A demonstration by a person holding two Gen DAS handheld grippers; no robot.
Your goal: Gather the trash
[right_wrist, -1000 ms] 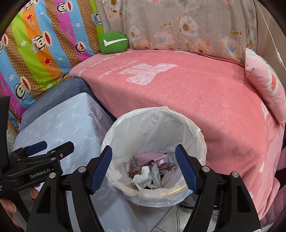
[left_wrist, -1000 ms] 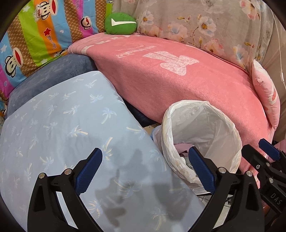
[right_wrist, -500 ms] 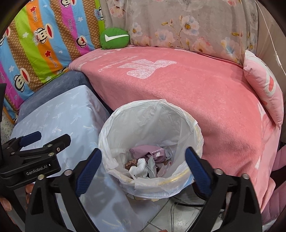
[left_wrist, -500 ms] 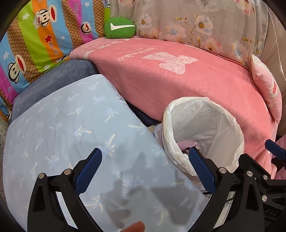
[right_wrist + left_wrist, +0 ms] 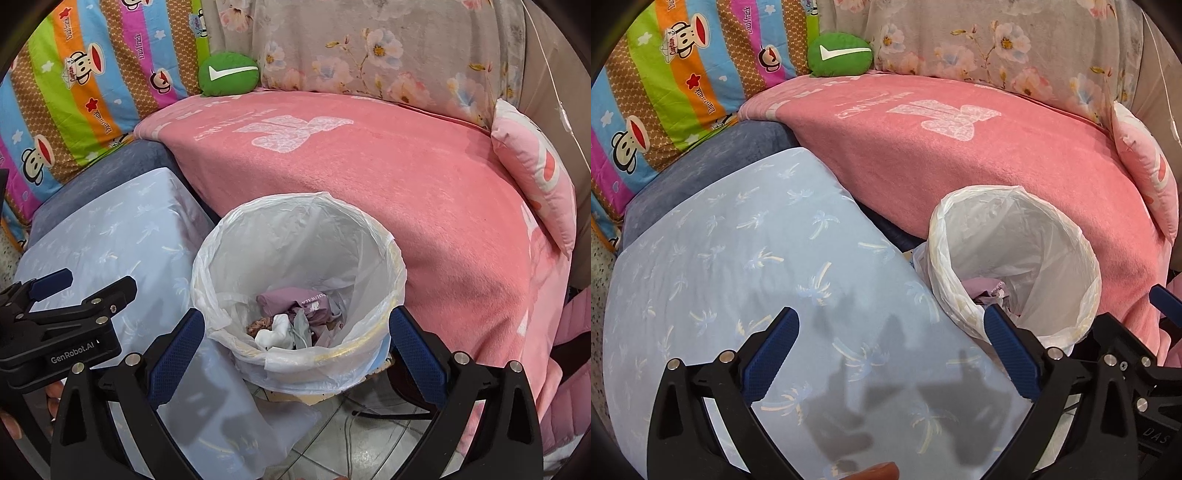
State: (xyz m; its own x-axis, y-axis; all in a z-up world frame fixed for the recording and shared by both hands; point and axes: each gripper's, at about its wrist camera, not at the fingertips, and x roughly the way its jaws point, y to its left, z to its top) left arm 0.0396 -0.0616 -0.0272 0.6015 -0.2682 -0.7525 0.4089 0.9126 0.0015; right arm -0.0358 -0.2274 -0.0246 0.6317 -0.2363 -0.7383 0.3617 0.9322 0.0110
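The right gripper is held wide apart above the bin, its fingers empty. The trash is seen at the bin's bottom. The left gripper, likewise spread and empty, is marked "GenRobot.AI". "Paul frank" is printed on the striped cushion.

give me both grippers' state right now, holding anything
Left gripper: jaws open, empty, over the blue palm-print cover.
Right gripper: jaws open wide, empty, above the lined trash bin.
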